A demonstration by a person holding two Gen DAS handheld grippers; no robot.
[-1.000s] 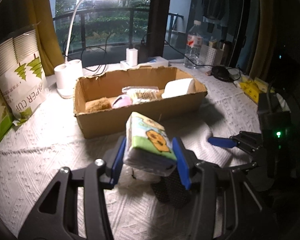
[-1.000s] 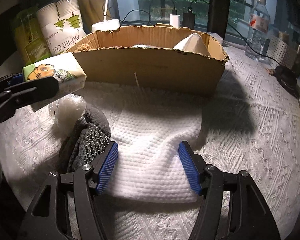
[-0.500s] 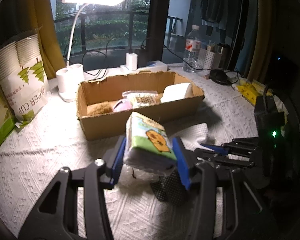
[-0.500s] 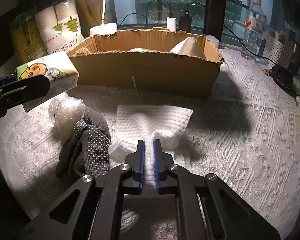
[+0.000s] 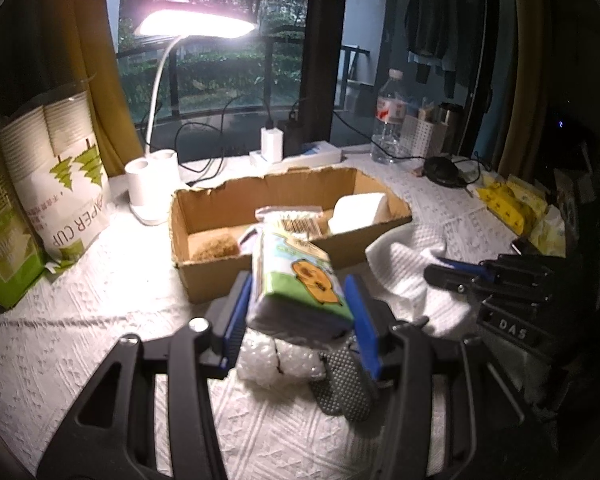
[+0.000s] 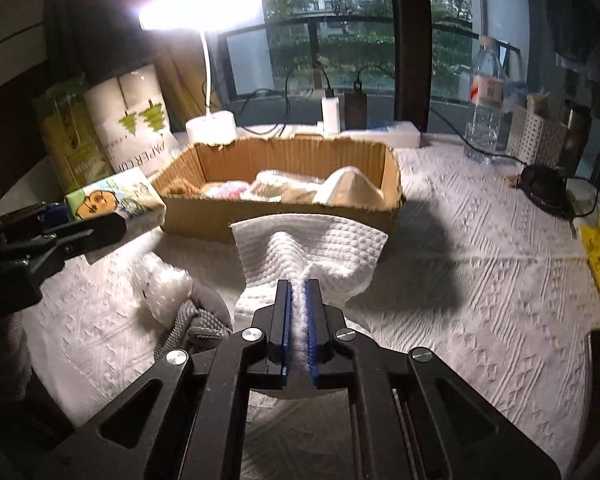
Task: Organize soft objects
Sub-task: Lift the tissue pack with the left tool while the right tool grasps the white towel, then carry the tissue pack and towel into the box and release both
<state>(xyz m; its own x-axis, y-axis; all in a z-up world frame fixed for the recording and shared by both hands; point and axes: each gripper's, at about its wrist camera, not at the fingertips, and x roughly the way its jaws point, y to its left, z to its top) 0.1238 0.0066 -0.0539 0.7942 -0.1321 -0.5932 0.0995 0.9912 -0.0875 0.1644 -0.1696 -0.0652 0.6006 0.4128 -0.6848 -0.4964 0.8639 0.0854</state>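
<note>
My left gripper (image 5: 298,312) is shut on a tissue pack (image 5: 296,280) printed with an orange cartoon face and holds it above the table, in front of the cardboard box (image 5: 216,280). The pack also shows in the right wrist view (image 6: 112,200). My right gripper (image 6: 299,312) is shut on a white textured cloth (image 6: 312,240) and holds it lifted before the box (image 6: 280,216); the cloth shows in the left wrist view (image 5: 408,272). The box holds several soft items. A bubble-wrap wad (image 6: 160,284) and a grey dotted glove (image 6: 200,320) lie on the table below.
A lit desk lamp (image 5: 156,184), a paper cup bag (image 5: 60,184) and a green carton (image 5: 4,248) stand at the left. A water bottle (image 6: 486,96), cables and a black mouse (image 6: 544,192) are at the back right. Yellow packs (image 5: 504,204) lie far right.
My right gripper closed on the white cloth and lifted it off the table. My left gripper rose with the tissue pack, uncovering the bubble wrap beneath.
</note>
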